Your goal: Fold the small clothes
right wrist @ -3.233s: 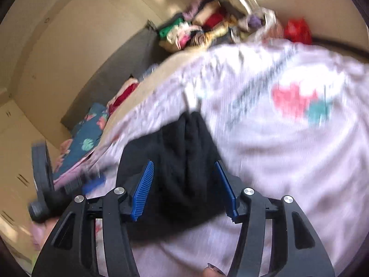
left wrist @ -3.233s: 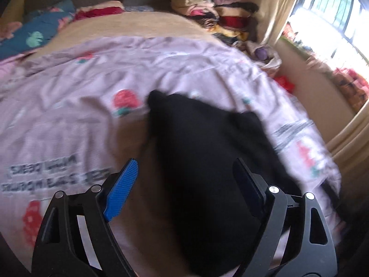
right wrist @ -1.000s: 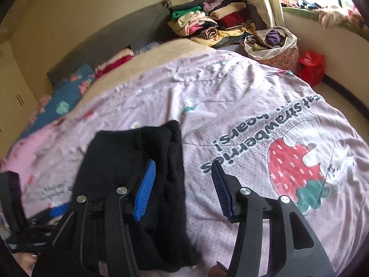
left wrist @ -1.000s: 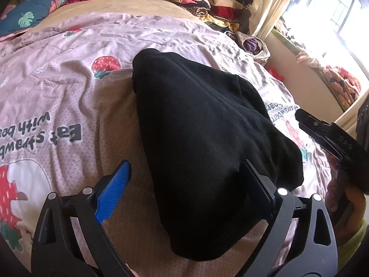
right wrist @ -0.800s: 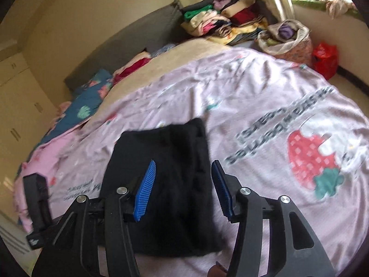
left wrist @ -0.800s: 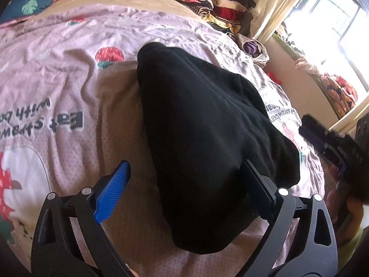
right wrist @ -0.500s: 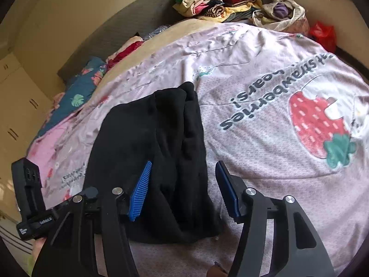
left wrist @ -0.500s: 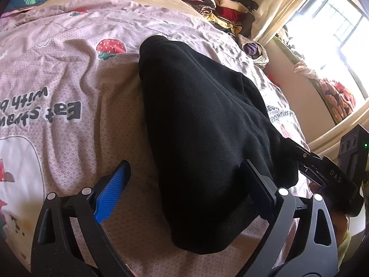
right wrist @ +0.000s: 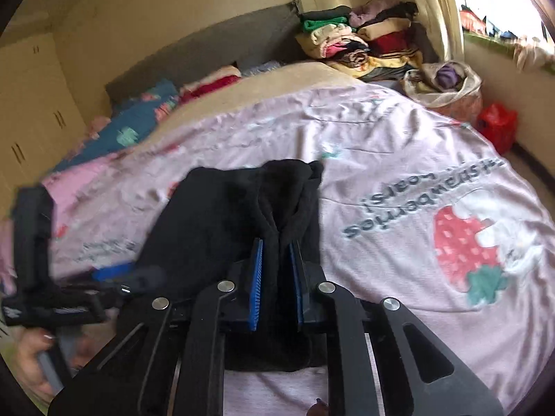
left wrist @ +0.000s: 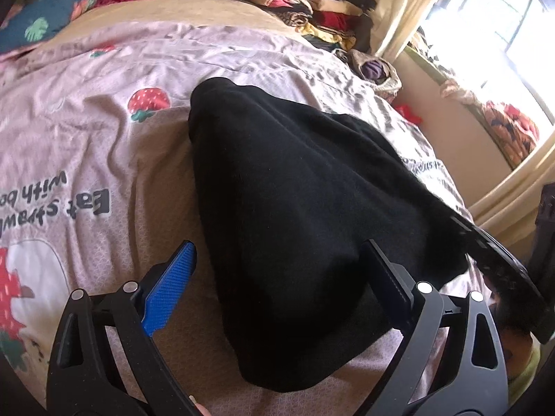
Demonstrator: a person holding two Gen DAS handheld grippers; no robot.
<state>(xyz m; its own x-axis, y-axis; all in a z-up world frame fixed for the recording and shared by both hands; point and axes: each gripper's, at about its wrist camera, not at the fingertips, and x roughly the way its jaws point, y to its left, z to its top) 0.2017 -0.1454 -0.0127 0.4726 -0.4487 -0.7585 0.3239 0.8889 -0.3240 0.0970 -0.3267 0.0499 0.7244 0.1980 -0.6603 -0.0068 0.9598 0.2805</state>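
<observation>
Fingers of right gripper (right wrist: 276, 260) just pinched on black garment (right wrist: 222, 228), pitched downward; left gripper (left wrist: 277, 274) wide apart.

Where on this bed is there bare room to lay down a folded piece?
Free: the pink bedspread right of the black garment around the strawberry print, and the stretch beyond it toward the tan sheet. Crowded: the clothes stack and pillows.

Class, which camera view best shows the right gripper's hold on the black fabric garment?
The right wrist view: the right gripper has just closed its blue-padded fingers on a raised fold of the black fabric garment. The left wrist view shows only one dark finger reaching the garment's edge.
</observation>
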